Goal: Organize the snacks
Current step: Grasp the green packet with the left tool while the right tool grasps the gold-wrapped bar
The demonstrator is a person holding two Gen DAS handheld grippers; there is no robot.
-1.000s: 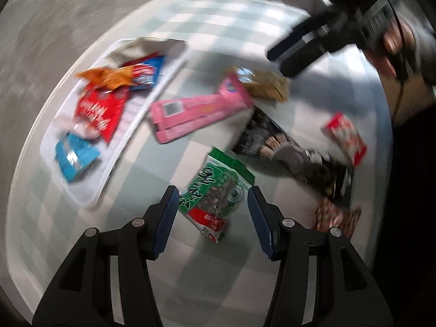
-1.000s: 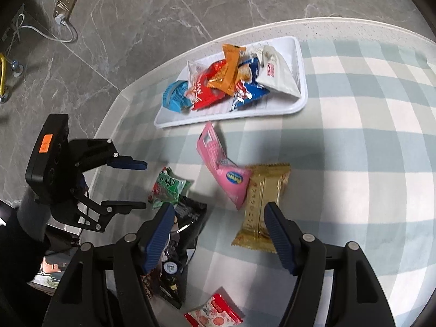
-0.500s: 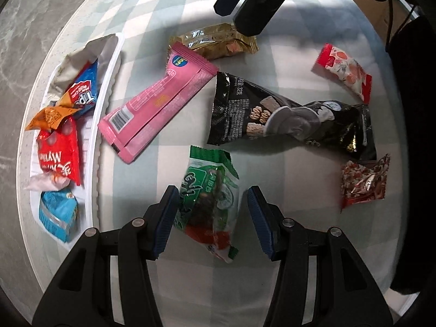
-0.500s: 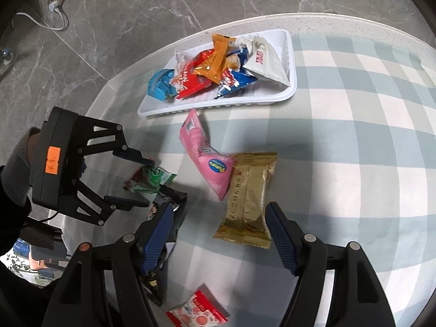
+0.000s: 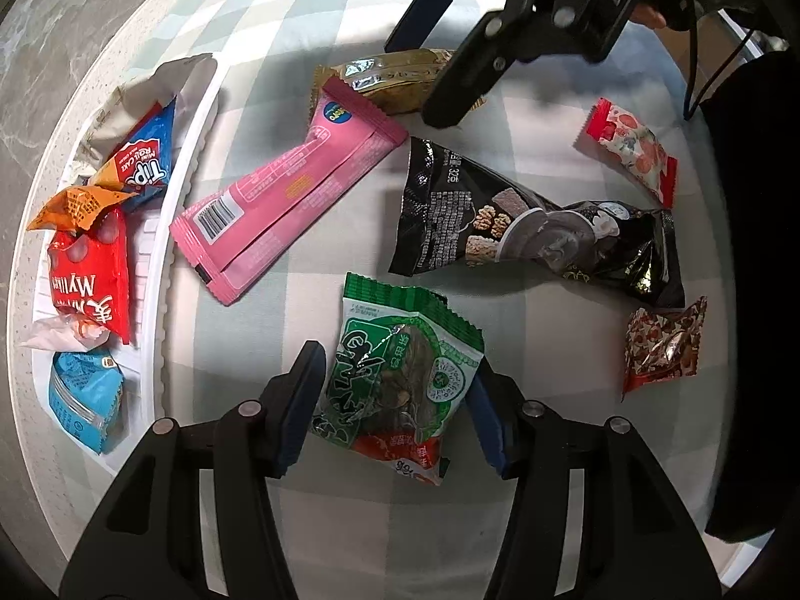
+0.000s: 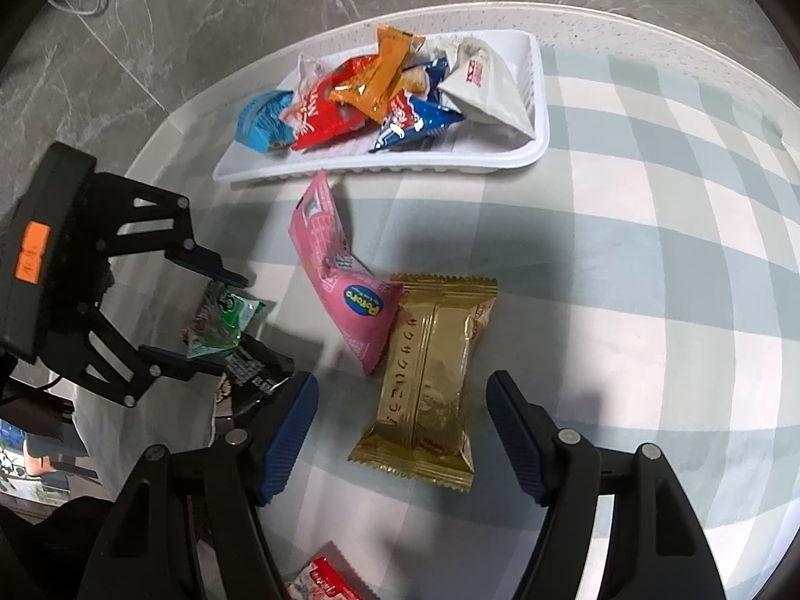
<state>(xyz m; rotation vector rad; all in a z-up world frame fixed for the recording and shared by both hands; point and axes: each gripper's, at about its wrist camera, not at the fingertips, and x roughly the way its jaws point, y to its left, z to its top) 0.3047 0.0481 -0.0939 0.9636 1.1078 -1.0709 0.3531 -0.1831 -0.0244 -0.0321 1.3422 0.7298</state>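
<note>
Both claws have dropped closer to the bench since a second ago. Left claw wide, now straddling the green pack, which lies on the cloth with its long axis running roughly along the fingers, pads just beside its edges, contact unclear. Right claw wide, hovering over the gold bar, bar lengthwise between the fingers, not gripped. Left looks nearer to closing. Tray sits far side of the bench, beyond the pink pack
</note>
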